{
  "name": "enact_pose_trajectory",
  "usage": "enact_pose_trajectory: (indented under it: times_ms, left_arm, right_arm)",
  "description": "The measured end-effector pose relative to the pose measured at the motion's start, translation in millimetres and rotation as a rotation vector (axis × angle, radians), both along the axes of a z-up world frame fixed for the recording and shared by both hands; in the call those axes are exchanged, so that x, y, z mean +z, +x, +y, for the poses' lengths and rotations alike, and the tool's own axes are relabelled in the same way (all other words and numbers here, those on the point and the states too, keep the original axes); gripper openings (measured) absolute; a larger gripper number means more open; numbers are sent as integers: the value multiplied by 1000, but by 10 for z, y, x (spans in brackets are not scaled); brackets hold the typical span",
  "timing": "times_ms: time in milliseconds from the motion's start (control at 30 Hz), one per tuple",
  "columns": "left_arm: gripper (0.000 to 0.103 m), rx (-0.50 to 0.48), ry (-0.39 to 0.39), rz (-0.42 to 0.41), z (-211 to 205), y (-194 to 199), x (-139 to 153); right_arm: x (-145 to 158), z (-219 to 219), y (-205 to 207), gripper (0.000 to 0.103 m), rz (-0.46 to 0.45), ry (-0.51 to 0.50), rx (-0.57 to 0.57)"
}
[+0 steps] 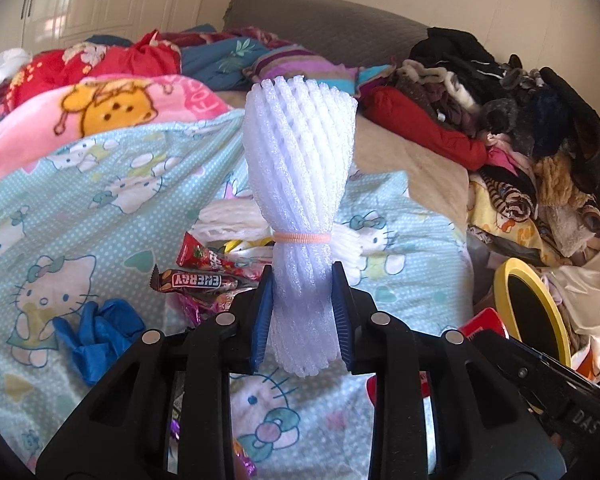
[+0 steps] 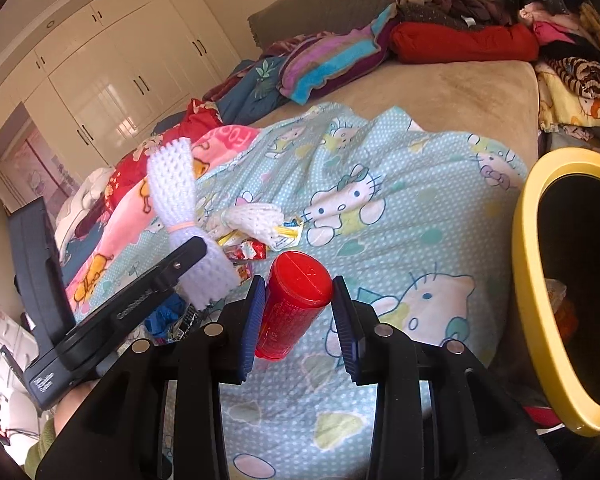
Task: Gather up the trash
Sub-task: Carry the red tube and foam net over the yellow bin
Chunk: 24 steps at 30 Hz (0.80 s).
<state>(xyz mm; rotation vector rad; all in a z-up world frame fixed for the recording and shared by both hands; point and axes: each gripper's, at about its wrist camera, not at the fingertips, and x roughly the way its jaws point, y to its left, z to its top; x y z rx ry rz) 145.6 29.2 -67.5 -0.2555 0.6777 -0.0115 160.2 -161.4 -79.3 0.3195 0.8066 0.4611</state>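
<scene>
My left gripper (image 1: 302, 280) is shut on the lower end of a white foam fruit net bundle (image 1: 300, 152) tied with a pale orange band, and holds it upright above the bed. The right wrist view shows that same bundle (image 2: 172, 176) at the left. My right gripper (image 2: 298, 292) is shut on a red plastic canister (image 2: 288, 320) with a red lid, held above the cartoon-cat sheet (image 2: 400, 208). On the sheet lie a second white foam net (image 2: 256, 220), snack wrappers (image 1: 204, 276) and a crumpled blue glove (image 1: 100, 328).
A bin with a yellow rim (image 2: 528, 280) and dark inside stands at the right, next to the bed's edge. Piled clothes (image 1: 520, 120) fill the right side of the bed, and folded blankets (image 1: 100, 112) the left. White wardrobes (image 2: 112, 92) stand behind.
</scene>
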Motion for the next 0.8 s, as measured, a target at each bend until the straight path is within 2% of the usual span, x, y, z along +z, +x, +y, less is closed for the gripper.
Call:
enact_pose_trajectory:
  times_ms: [800]
  left_arm:
    - [21, -72, 28, -88, -400, -239, 387]
  right_arm:
    - [383, -506, -159, 32, -89, 31, -74]
